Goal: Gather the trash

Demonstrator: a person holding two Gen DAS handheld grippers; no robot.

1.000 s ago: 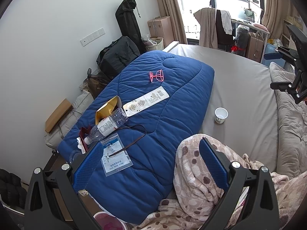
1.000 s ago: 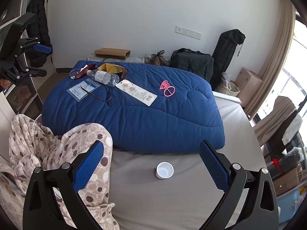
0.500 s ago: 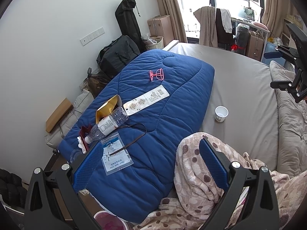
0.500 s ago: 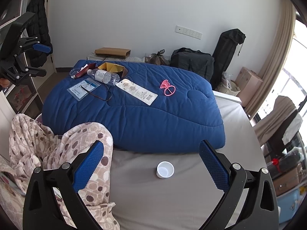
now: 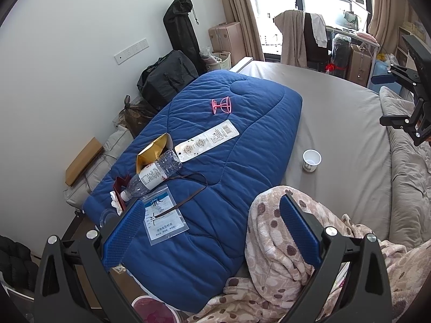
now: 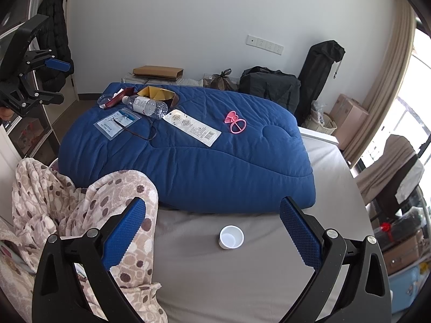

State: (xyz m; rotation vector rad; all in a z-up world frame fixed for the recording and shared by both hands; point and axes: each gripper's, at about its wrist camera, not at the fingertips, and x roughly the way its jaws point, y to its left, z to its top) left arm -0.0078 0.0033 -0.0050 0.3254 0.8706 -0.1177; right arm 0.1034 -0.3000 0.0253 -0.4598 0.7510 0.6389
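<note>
We hold the left gripper point(image 5: 210, 224) spread wide, empty, above the folded blue quilt point(image 5: 229, 167) | right gripper point(image 6: 212, 228) equally wide, empty | small white plastic cup point(image 6: 231, 237) upright on the grey sheet point(image 6: 242, 282) between our right fingers | clear plastic bottle point(image 5: 152, 173) lying on quilt

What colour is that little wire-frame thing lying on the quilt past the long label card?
Pink, against the blue quilt. The right wrist view shows it best.
</note>
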